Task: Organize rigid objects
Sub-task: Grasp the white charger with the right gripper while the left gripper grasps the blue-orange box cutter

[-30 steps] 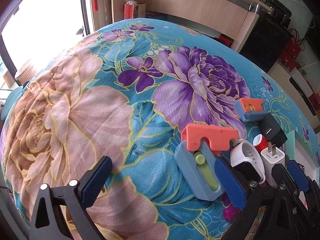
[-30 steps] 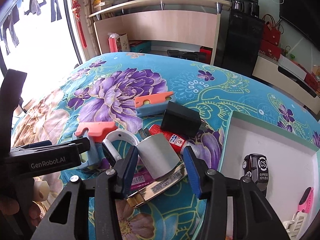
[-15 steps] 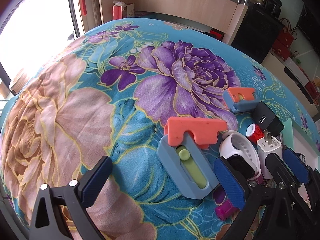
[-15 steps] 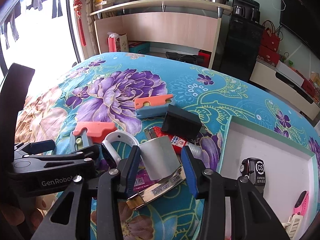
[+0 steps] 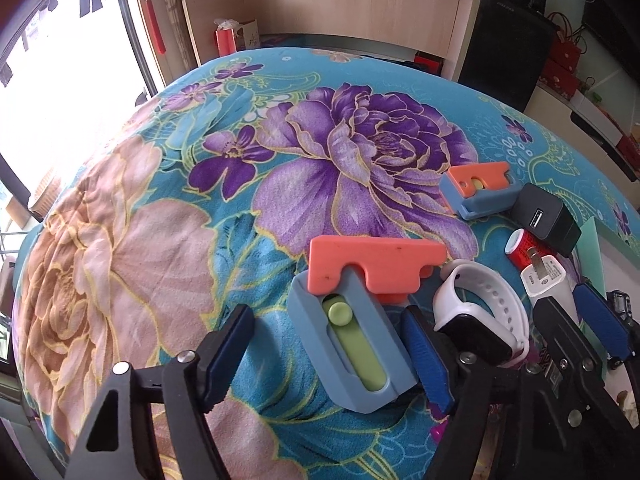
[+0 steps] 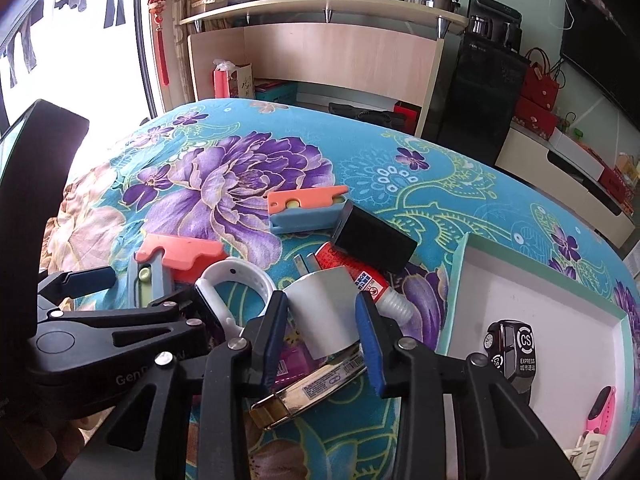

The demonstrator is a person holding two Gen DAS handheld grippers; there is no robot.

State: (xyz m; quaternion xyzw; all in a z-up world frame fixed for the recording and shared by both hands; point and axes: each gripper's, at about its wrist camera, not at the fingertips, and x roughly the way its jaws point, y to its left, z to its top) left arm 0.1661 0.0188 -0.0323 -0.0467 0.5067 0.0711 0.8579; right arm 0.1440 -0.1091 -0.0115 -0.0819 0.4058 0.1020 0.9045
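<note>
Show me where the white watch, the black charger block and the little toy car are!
White rubber watch strap (image 5: 486, 294), left wrist view, on the curved band.
Black square charger block (image 5: 546, 220), left wrist view, on its front face.
Small black toy car (image 6: 514, 354), right wrist view, on its roof.

Your views: daylight from the blown-out window at left; sharp centre, strong fisheye bending at edges.

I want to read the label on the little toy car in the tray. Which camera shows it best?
The right wrist view: the toy car lies unobstructed in the white tray, its CS EXPRESS marking legible. The left wrist view shows only a dark sliver of it at the right edge, behind the right gripper.
</note>
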